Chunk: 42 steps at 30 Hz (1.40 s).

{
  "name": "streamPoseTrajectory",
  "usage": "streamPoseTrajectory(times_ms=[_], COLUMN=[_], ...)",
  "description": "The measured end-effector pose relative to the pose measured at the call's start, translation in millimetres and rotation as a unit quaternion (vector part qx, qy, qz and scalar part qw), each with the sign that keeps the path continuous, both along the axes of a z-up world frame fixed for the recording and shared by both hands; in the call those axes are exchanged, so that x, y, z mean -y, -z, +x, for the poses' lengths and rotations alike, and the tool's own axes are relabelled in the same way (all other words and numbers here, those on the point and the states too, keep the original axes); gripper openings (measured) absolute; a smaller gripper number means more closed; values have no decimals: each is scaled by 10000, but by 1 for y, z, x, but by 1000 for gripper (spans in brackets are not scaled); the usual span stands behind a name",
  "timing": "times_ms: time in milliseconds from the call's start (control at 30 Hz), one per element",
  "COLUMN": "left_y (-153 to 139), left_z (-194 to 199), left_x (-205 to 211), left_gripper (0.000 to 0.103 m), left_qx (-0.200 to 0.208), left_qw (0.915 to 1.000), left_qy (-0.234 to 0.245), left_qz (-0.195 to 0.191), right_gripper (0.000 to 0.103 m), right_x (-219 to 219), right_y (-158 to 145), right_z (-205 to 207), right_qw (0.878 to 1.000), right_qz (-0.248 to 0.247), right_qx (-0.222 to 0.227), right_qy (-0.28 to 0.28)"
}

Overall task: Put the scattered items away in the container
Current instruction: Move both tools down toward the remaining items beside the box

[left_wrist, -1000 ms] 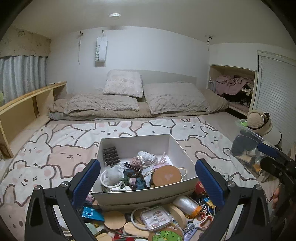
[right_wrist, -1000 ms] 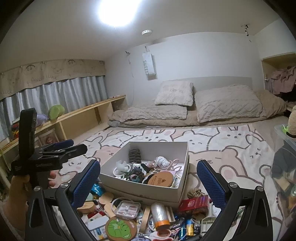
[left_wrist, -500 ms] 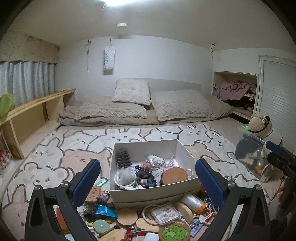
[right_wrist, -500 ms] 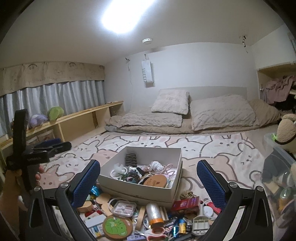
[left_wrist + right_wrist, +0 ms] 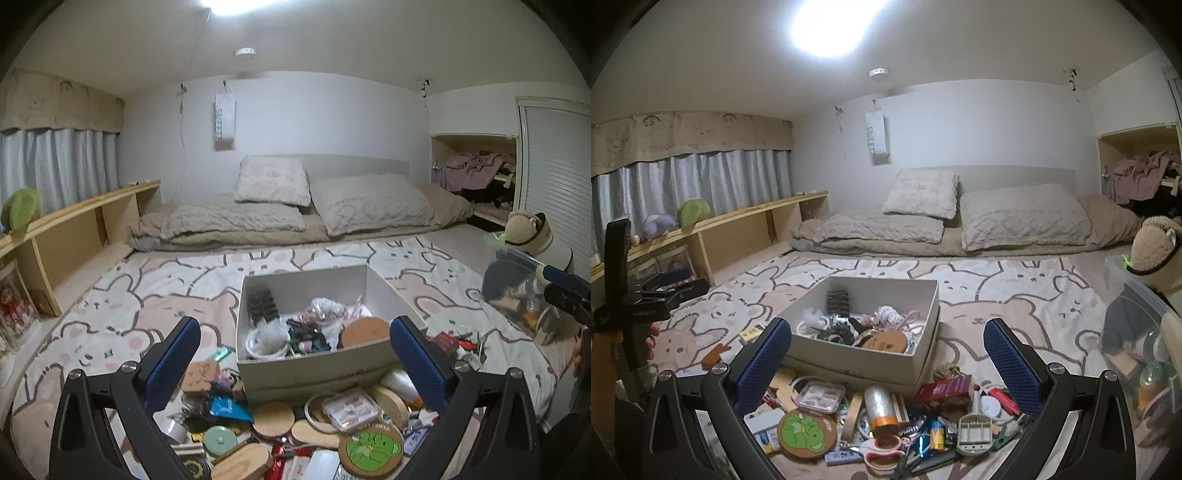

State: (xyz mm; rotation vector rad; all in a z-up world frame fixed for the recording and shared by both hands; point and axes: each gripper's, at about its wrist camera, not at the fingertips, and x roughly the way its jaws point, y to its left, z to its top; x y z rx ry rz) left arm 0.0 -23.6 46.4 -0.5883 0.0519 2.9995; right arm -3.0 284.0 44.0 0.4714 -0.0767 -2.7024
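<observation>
The left gripper (image 5: 295, 363) is hovering with its blue pads spread wide and nothing between them, and the white box (image 5: 314, 373) is lying straight ahead, its long axis running away from the tool. The scattered items (image 5: 295, 435) are sitting just below and before its tips. The right gripper (image 5: 888, 363) is likewise hanging released and empty, pitched slightly downward over its nearer share of the clutter, so either hand seems equally placed to pick.
</observation>
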Motion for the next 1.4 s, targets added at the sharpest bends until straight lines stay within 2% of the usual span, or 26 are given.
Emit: streamPoseTrajectory(times_ms=[267,533,800,1100,1400], left_y=[25,52,78,110,138], left_z=[2,6,4,-4,-16], left_x=[4,-1,9,28,48], left_gripper=[103,103,103,103,103], left_qx=[220,434,790,1472,2225], left_qw=[9997,9989,9969,9889,9748], left_qy=[37,75,-17,-96,10], left_qz=[82,-139,-28,189,187], right_gripper=[103,103,103,103,103], right_x=[-5,-3,10,35,61], right_y=[26,58,91,126,146], right_z=[-5,-7,-7,-6,-8], right_qw=[9998,9989,9965,9909,9848], right_qz=[27,65,190,430,636], right_qx=[159,456,794,1198,1426], right_qy=[131,-5,-175,-435,-762])
